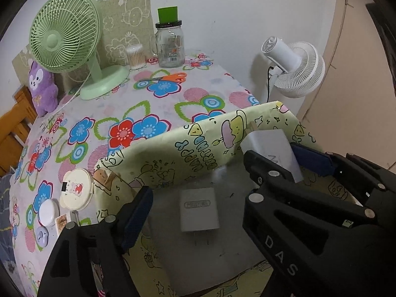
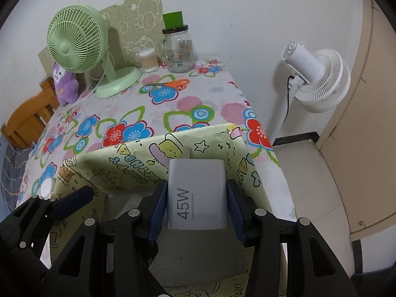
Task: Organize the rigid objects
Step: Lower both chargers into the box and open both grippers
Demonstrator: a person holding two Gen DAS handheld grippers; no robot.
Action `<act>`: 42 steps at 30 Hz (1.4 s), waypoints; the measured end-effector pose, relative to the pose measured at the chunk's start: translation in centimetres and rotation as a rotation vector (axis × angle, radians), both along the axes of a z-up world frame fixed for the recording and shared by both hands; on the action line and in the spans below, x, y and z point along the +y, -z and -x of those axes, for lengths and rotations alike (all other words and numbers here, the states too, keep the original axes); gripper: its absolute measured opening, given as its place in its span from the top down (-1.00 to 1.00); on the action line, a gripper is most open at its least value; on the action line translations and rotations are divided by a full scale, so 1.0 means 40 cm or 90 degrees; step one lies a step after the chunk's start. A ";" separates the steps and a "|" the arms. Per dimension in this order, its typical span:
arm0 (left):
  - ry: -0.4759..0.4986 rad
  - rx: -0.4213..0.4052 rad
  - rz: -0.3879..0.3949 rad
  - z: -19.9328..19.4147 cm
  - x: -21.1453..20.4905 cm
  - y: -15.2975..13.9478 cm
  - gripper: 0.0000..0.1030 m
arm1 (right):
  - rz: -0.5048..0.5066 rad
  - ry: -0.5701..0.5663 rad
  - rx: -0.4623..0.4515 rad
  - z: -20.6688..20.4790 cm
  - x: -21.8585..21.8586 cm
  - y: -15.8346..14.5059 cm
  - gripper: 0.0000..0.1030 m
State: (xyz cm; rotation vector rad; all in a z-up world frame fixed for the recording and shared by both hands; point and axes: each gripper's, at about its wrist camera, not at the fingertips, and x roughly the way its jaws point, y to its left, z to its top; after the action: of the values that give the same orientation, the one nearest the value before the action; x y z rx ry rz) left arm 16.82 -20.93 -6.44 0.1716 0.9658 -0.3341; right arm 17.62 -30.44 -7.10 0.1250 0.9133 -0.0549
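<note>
Right wrist view: your right gripper [image 2: 196,204] squeezes the 45W charger [image 2: 196,193] over the box [image 2: 138,158] at the table's [image 2: 198,91] near right corner. Your left gripper [image 1: 198,185] is wide apart above another charger [image 1: 199,209] lying in the box.

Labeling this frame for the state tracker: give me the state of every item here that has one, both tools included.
Left tool: open, nothing between its pads.
Right tool: shut on 45W charger, held over the box.
White charger: lying flat on the box floor, released.
Paper-wrapped box: open-topped.
Glass jar: lid on.
Orange scissors: closed, lying flat.
Green desk fan: upright.
</note>
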 end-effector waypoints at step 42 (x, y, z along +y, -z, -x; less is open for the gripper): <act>0.028 -0.108 0.053 0.192 0.147 -0.118 -0.97 | 0.074 0.049 -0.107 0.233 0.133 -0.147 -0.82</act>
State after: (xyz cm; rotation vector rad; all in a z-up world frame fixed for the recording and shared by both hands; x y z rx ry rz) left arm 9.12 -15.05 -1.73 0.1424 0.7793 -0.3931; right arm 8.28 -25.11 -1.22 0.0563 0.7359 -0.1664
